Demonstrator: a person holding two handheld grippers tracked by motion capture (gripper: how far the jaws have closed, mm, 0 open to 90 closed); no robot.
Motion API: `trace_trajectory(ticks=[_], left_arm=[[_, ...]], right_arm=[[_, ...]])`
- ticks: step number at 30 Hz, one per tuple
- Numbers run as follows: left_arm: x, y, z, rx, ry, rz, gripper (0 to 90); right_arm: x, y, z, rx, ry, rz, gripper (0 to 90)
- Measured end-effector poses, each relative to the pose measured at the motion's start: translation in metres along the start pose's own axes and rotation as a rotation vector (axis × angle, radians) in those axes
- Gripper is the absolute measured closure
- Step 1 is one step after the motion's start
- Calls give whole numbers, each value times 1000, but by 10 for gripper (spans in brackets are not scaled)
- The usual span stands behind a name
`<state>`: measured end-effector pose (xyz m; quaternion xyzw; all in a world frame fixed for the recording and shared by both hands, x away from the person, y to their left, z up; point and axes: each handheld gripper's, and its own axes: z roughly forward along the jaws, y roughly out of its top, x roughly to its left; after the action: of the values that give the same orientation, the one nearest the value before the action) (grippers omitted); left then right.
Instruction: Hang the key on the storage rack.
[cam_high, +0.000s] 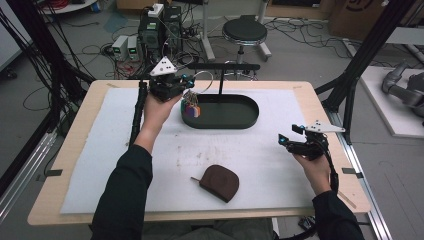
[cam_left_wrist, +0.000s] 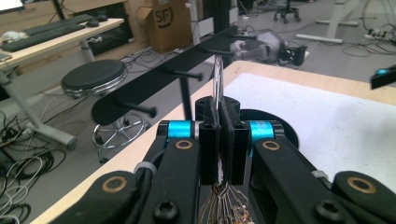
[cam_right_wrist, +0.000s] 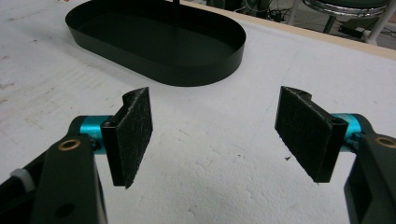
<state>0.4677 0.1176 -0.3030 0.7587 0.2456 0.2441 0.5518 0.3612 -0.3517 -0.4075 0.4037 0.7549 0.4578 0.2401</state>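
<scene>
Even, diffuse overhead light reaches the surface (cam_high: 150, 165); its white mat is bright without glare and shadows are soft and short, as under the brown pouch (cam_high: 220, 182). The high view is low in detail, the floor beyond the far edge darker. In the left gripper view the left tongs (cam_left_wrist: 219, 140) are sharp, with small highlights on a metal ring (cam_left_wrist: 218, 79); the background is softer. In the right gripper view the black tray (cam_right_wrist: 163, 42) shows a faint sheen.
</scene>
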Motion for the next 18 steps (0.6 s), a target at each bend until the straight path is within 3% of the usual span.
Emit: trace_trajectory(ticks=[18], left_arm=[[19, -14, 7, 23, 55, -55, 865]], right_arm=[[-1, 0, 1, 2, 3, 2, 280]])
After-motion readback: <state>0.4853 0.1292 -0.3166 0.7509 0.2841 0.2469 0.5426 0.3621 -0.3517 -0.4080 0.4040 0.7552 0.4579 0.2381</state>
